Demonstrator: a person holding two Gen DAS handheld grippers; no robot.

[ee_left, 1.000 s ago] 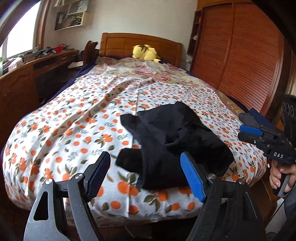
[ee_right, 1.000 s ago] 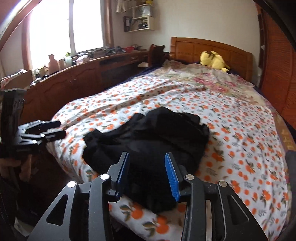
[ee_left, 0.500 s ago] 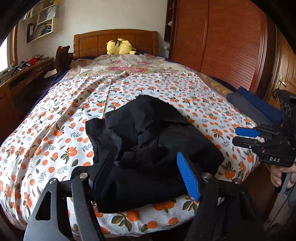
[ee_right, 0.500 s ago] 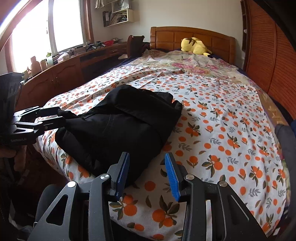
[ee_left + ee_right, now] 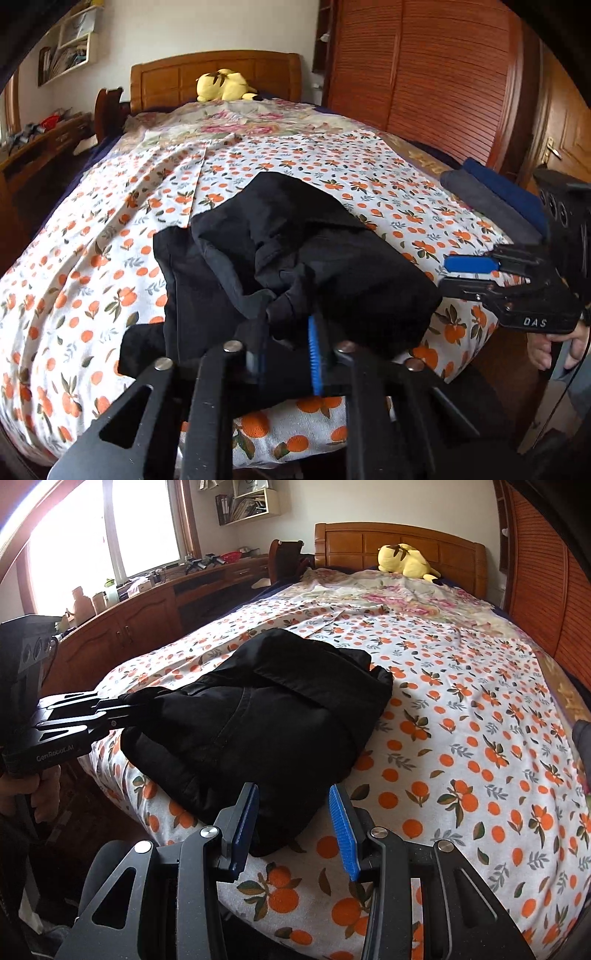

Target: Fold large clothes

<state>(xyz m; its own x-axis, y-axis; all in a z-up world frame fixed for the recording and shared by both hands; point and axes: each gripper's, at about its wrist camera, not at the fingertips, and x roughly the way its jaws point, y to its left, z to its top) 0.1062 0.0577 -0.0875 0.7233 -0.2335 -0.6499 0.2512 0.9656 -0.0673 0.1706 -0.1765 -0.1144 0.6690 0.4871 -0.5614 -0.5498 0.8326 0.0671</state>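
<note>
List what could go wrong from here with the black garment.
The left gripper pinches only a bunched edge of the black garment, so lifting may drag up several layers. The garment lies near the bed's corner and could slide off. The right gripper is open, so nothing steadies the other side.

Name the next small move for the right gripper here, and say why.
Probably ease the right gripper forward and shut it on the near edge of the black garment. Its jaws stand open with nothing between them, while the left gripper has already pinched a bunch of the fabric.
</note>
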